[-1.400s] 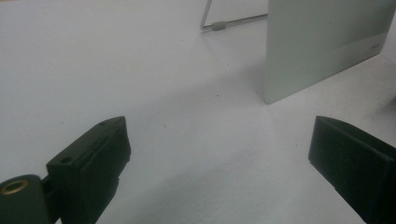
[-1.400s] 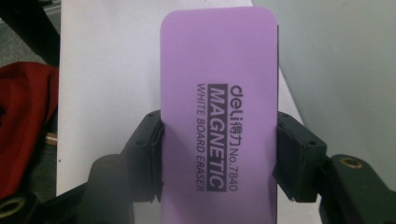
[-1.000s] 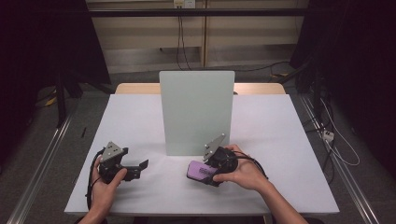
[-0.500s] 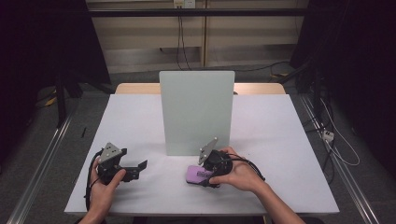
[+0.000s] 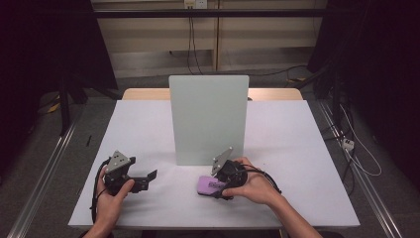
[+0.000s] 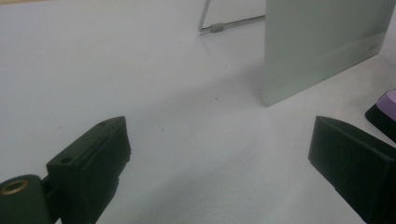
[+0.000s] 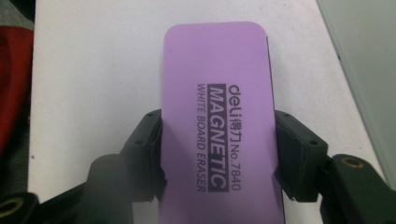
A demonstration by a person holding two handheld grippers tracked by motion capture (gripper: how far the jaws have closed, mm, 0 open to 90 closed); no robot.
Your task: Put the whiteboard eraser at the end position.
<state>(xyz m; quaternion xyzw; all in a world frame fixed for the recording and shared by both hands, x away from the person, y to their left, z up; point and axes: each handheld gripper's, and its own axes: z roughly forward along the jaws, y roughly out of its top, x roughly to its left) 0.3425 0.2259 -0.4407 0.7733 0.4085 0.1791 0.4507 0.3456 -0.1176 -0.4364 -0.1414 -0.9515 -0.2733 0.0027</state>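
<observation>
A purple magnetic whiteboard eraser (image 7: 217, 93) with black print lies flat between the pads of my right gripper (image 7: 217, 140), which is shut on its long sides. In the high view that gripper (image 5: 218, 186) holds the eraser (image 5: 207, 185) low at the table, just in front of an upright pale grey-green board (image 5: 208, 119). Whether the eraser rests on the tabletop I cannot tell. My left gripper (image 5: 148, 177) is at the front left, pointing right. Its jaws stand wide open (image 6: 219, 140) over bare table, with the eraser's corner (image 6: 387, 105) farther off at the right.
The white table (image 5: 297, 148) holds the board, which stands on a wire prop (image 6: 224, 25) behind it. The board's edge (image 7: 369, 56) is close to the right of the eraser. Dark floor and cables surround the table.
My right gripper, with the eraser in it, has shifted slightly toward the front edge of the table. The left gripper has stayed where it was.
</observation>
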